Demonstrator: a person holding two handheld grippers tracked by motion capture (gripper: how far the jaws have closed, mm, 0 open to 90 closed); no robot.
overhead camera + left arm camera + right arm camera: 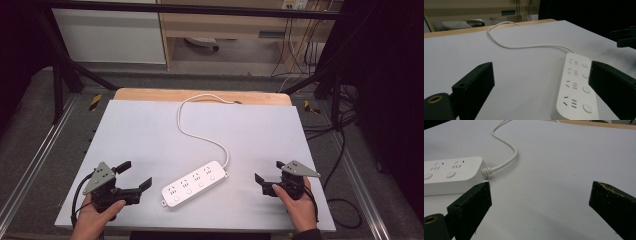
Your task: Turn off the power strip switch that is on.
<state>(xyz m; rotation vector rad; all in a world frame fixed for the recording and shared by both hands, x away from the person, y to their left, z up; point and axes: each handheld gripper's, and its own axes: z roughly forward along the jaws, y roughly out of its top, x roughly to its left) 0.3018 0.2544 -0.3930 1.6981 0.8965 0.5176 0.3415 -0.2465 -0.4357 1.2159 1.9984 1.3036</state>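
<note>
Jaws spread wide on my left gripper [134, 174], which sits at the near left of the grey table [150, 130] with nothing between them; my left hand [92, 215] wraps its black body from below, and the grey three-cornered plate rides on top. In the left gripper view the same gripper [541, 82] looks across bare table, its two black jaws far apart, and the power strip [575, 87] lies just inside the right-hand jaw in that picture, not touched by it.

Moving right in the high view, the white power strip [194, 183] lies flat near the front middle of the table, set on a slant with its far end pointing up and to the right. I count four sockets, each with a round button beside it. Its white cord [200, 127] leaves that far end, curves back across the table in a loose S, and runs off over the wooden edge [200, 95] at the back.

At the near right, my right gripper [270, 171] is held by my right hand [300, 205], well apart from the strip. Its jaws stand wide open and empty. In the right gripper view, the gripper [540, 195] faces bare table, with the cord end of the strip [451, 173] just beyond the left-hand jaw and the cord [506, 147] winding away.
</note>
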